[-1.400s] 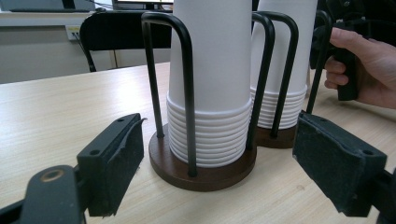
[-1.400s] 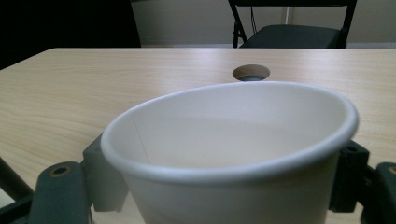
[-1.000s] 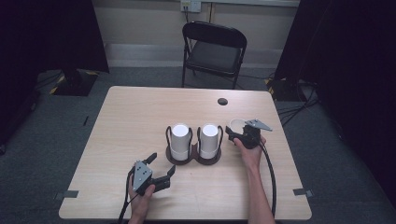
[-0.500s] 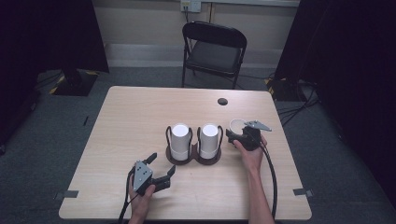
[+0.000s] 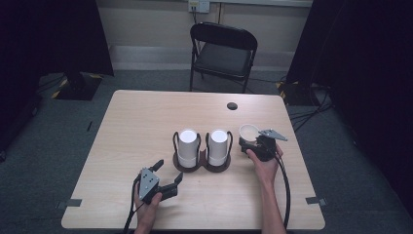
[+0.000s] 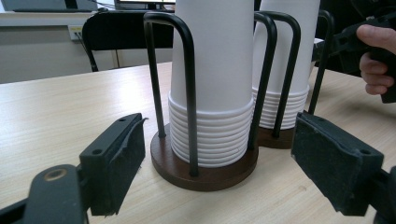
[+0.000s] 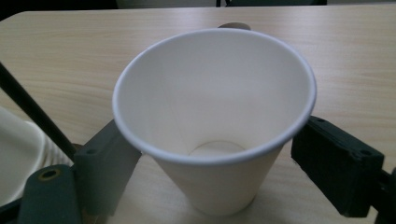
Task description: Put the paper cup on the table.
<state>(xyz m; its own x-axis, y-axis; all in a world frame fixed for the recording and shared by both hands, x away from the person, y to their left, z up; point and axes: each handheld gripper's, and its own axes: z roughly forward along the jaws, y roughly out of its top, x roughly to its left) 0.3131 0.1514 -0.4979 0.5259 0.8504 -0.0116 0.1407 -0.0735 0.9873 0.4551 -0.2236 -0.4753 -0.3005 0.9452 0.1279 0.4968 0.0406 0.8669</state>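
Right gripper view showed a single white paper cup [image 7: 212, 121] upright on the table [image 7: 70, 51], between the right gripper [image 7: 224, 172] jaws, which had just been opening and stood apart, just right of the cup holder [image 5: 202, 163]. The left gripper [image 5: 168, 173] gaped empty, near the holder's front.

I saw bare table [image 5: 136, 126] left of and behind the cup rack [image 5: 201, 163]; the single cup [image 5: 249, 132] just right of the rack blocked passage there.
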